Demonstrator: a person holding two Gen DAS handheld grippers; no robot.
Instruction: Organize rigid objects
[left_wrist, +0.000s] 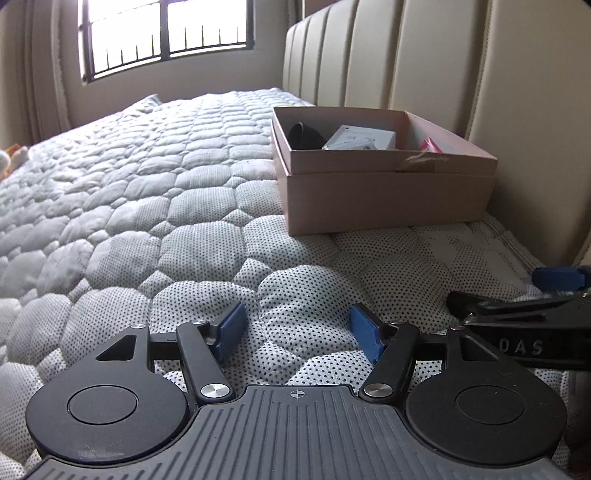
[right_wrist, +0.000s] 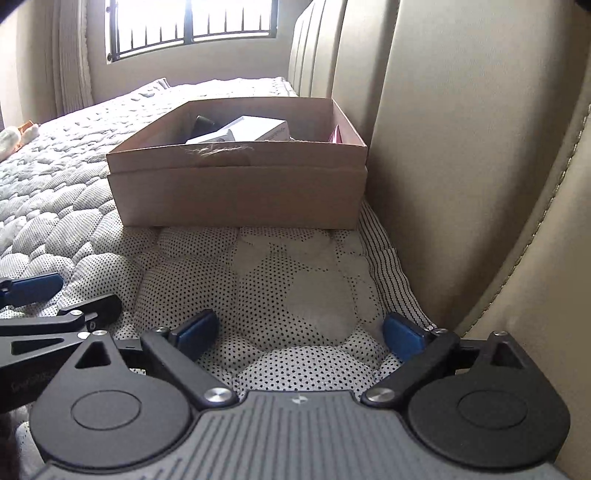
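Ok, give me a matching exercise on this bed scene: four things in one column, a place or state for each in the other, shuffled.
Things:
1. cardboard box
2. white carton
3. left gripper
4. plush toy

Places or states:
A. open, nothing between its fingers
B. far edge of the mattress, by the window side
C. on the mattress, beside the headboard
D. inside the box

Pairs: 1-C, 2-D, 3-A, 4-B

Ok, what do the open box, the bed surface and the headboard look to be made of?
Box: matte brown cardboard, judging by its thin flat walls and a scuffed, frayed patch at the front rim. Bed surface: quilted fabric, white with small dark dots, puffed between stitched seams. Headboard: padded beige panels with a smooth, slightly sheeny skin, probably leather or imitation; which one is unclear.
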